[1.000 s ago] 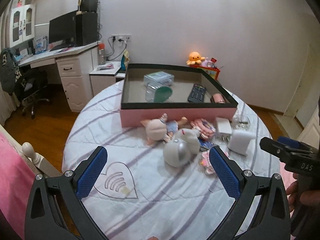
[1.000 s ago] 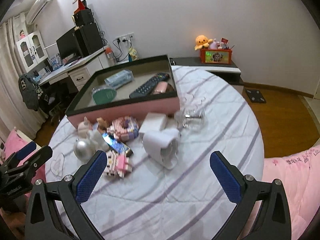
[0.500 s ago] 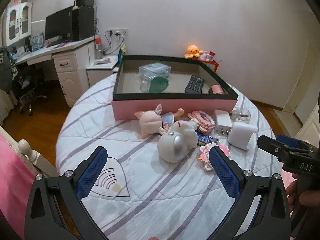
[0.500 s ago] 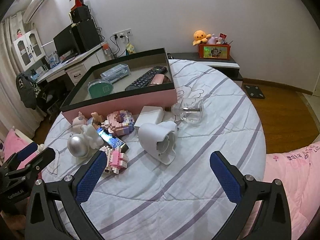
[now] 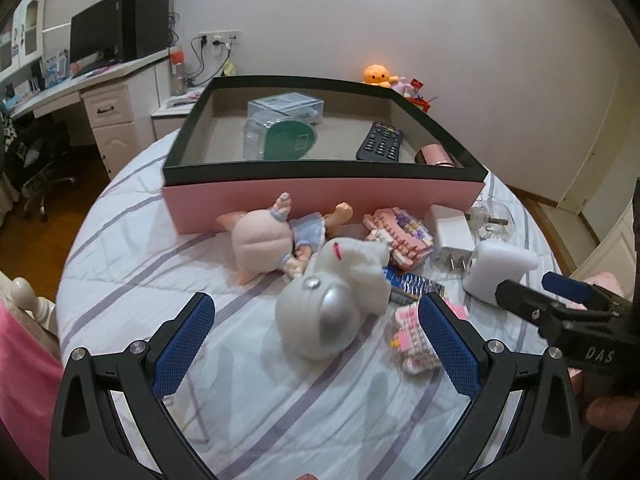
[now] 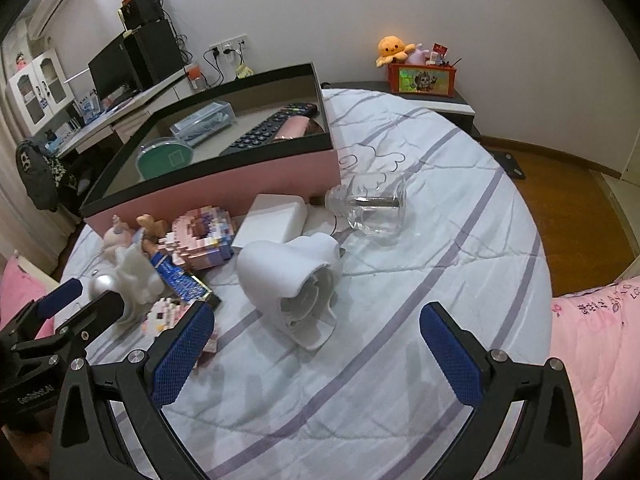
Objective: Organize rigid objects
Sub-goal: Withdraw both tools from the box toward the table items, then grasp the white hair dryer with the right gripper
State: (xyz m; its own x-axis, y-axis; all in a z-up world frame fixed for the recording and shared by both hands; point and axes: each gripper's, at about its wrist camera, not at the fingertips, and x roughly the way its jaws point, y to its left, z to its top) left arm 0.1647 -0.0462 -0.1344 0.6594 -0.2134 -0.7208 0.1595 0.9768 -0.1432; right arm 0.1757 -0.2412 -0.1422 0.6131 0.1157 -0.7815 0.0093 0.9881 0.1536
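Observation:
A pink box with a black rim (image 5: 320, 196) (image 6: 224, 184) stands on the round striped table and holds a remote (image 5: 380, 142), a clear jar with a green lid (image 5: 286, 140) and a clear case. In front of it lie a doll (image 5: 268, 240), a white-and-silver astronaut toy (image 5: 332, 312), pink block models (image 5: 400, 236), a white charger (image 5: 450, 232), a white heart-shaped object (image 6: 296, 280) and a glass bottle (image 6: 372, 208). My left gripper (image 5: 316, 344) is open just short of the astronaut toy. My right gripper (image 6: 316, 356) is open just short of the white heart-shaped object.
A blue foil packet (image 6: 180, 280) lies among the toys. Pink bedding (image 6: 592, 340) borders the table at right. A desk with a monitor (image 5: 96, 40) stands at far left, an orange plush (image 6: 394, 48) on a shelf by the wall. The other gripper (image 5: 568, 316) shows at right.
Both grippers have moved forward and lower toward the toys in front of the box. Both stay open; nothing on the table has shifted.

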